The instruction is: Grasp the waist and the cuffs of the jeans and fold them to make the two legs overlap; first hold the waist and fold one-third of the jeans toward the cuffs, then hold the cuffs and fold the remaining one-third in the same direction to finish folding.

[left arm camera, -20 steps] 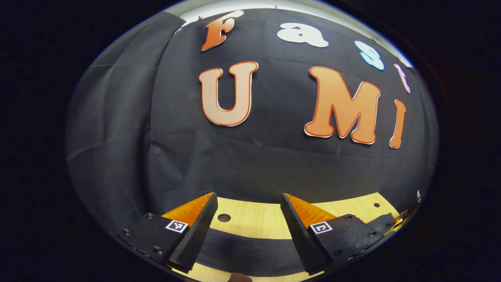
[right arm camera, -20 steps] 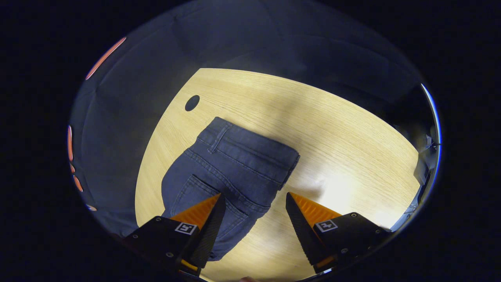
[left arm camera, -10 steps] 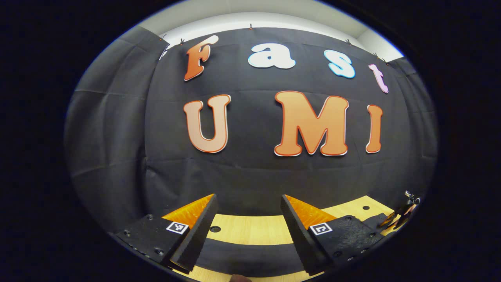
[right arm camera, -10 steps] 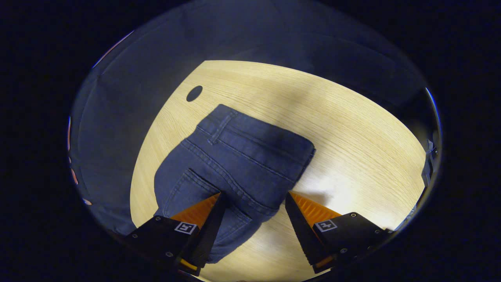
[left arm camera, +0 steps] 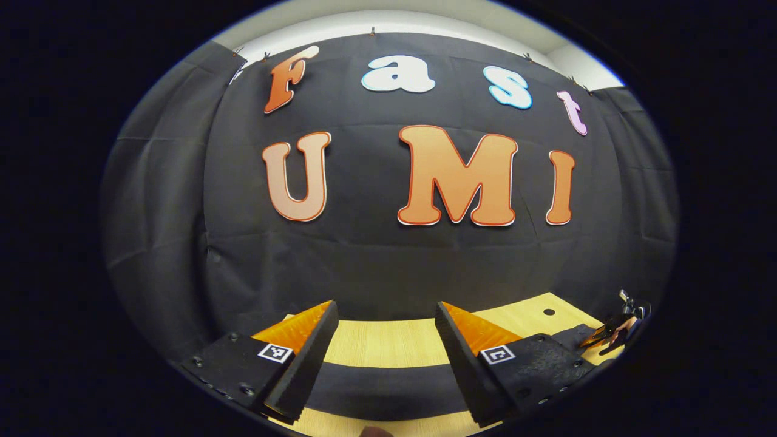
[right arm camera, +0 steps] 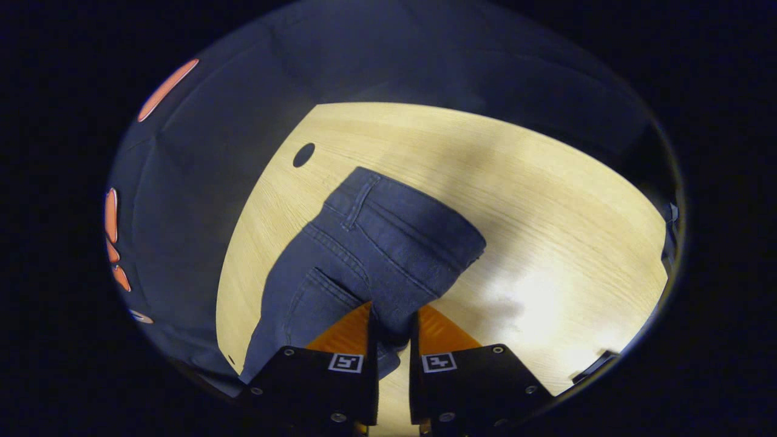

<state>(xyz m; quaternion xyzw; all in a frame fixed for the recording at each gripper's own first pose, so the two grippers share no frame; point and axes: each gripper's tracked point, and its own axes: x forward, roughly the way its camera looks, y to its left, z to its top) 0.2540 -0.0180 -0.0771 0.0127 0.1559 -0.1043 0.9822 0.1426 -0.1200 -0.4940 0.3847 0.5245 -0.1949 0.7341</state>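
Observation:
Dark blue jeans [right arm camera: 388,243] lie on the wooden table [right arm camera: 546,200], back pocket up, with the waistband toward the far side. My right gripper [right arm camera: 394,311] is shut on the jeans' near right edge, below the waistband, and a fold of denim shows between its fingers. In the left gripper view a dark strip of the jeans [left arm camera: 376,388] runs across the table [left arm camera: 376,340] under my left gripper [left arm camera: 385,306]. That gripper is open, holds nothing and faces the booth's wall. The right gripper [left arm camera: 610,332] is small at the far right of that view.
A round cable hole [right arm camera: 303,155] sits in the table left of the waistband and appears again as a cable hole [left arm camera: 549,312] in the left gripper view. Black cloth wall rises close behind the table's far edge. Bare wood lies right of the jeans.
My right gripper's fingers have closed from wide open onto the jeans' edge. The left gripper stays open and has turned slightly, so the wall has slid left in its view.

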